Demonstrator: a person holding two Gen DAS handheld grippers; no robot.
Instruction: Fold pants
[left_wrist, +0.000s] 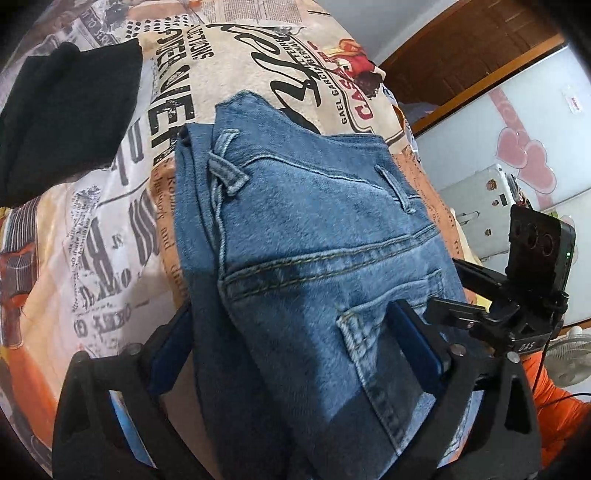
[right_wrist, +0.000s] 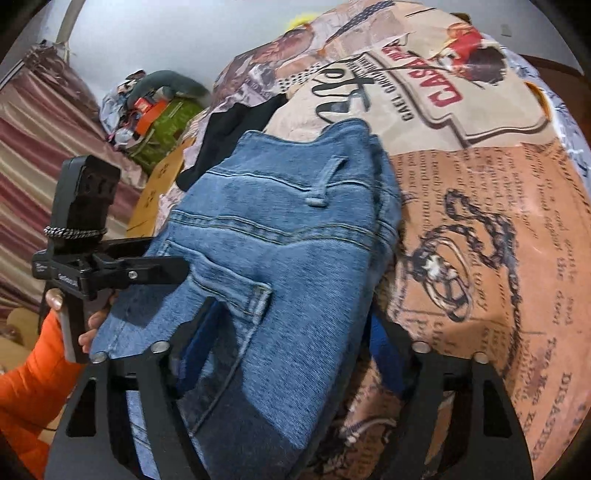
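Denim, mid-blue: the jeans (left_wrist: 314, 229) lie folded in a thick stack on the bedspread (left_wrist: 110, 229), back side up, with a hip pocket, yoke seam and belt loops showing. Their long axis runs from the grippers away up the bed, waistband at the far end, and the stack lies a little askew, with a lower layer jutting out beyond the waistband.

At the jeans' near end the left gripper (left_wrist: 291, 336) straddles the stack, jaws spread wide: one blue pad lies on the pocket, the other stands off the folded side edge, and whether it touches the cloth I cannot tell. The right gripper (right_wrist: 295, 339) straddles the same end from the other side, jaws at a middling spread, denim between them; whether the pads press it I cannot tell. A hand (right_wrist: 88, 325) in an orange sleeve (right_wrist: 26, 387) holds the left gripper's handle just beside the jeans.

The bedspread is printed like old newspapers and posters in cream, orange and black. A black garment (left_wrist: 66, 114) lies on it, apart from the jeans' far end. Beyond the jeans on the right gripper's side the spread is bare. Past the bed's edge there are a wooden frame (left_wrist: 461, 62), a white panel with pink hearts (left_wrist: 524, 158), a fan (left_wrist: 569, 354), a striped curtain (right_wrist: 37, 147) and a heap of clutter (right_wrist: 155, 110).
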